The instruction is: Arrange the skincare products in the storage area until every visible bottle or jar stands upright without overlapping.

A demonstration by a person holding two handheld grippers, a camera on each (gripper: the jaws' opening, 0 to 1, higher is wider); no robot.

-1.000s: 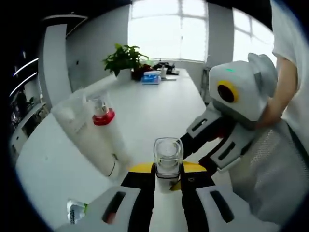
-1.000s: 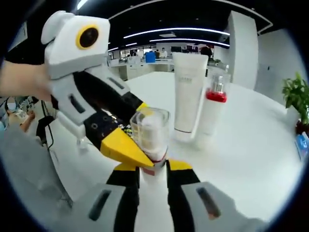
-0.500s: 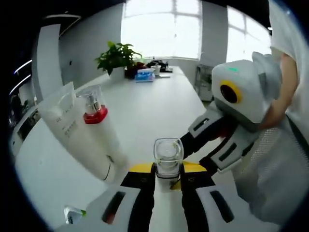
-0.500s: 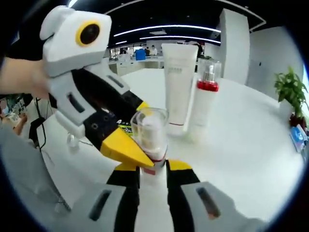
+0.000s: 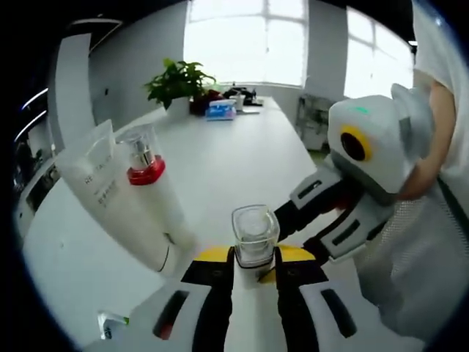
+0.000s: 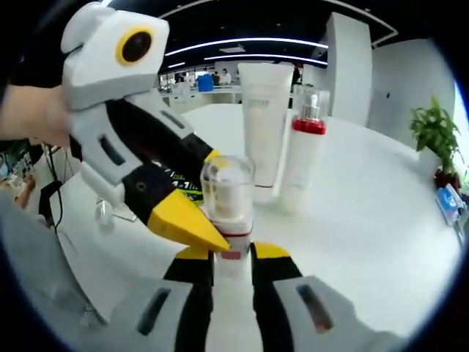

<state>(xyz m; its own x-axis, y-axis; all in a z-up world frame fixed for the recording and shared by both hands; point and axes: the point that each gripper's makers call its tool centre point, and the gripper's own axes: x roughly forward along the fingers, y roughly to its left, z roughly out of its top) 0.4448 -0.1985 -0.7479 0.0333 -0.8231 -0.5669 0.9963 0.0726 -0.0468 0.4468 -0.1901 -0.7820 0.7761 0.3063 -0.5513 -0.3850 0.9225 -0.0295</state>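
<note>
So both grippers are clamped on the same small clear-capped bottle: the left gripper has its jaws pinched narrow around it, and the right gripper grips it from the other side, yellow tips nearly touching each other. The bottle sits upright between them, above the white table; I can't tell whether its base is touching down.

A bit further back, the white tube stands on its cap with the red-collared pump bottle just beside it, maybe touching, hard to say. Far end of the table has a potted plant and some clutter.

Risk as I see it: two grippers on one little bottle means if one lets go unevenly or pulls sideways, it'll likely twist and tip. And setting it down too close to the tube and pump could knock those over, since both look tall and narrow-footed.
</note>
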